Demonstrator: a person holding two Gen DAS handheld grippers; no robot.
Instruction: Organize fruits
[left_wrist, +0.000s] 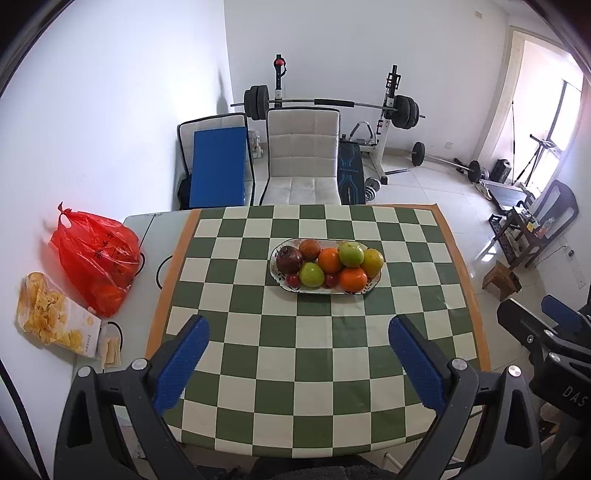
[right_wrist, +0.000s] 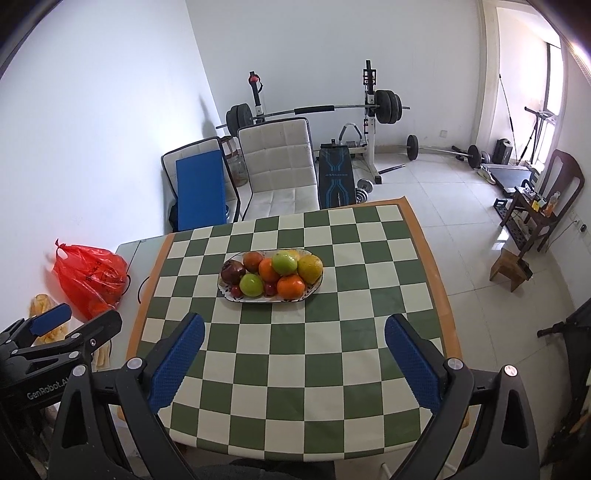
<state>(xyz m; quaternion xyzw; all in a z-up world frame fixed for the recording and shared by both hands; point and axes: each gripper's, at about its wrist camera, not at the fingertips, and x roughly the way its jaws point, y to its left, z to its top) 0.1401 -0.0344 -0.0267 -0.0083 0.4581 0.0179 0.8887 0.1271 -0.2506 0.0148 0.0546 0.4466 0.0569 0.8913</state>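
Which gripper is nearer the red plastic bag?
Left. The left gripper hovers over the cloth's near-left part, closer to the red plastic bag; the right gripper is farther right.

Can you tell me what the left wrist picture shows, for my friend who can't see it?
A plate piled with fruit sits on a green-and-white checked tablecloth. The open left gripper hovers nearer the camera, empty. A red bag lies at left.
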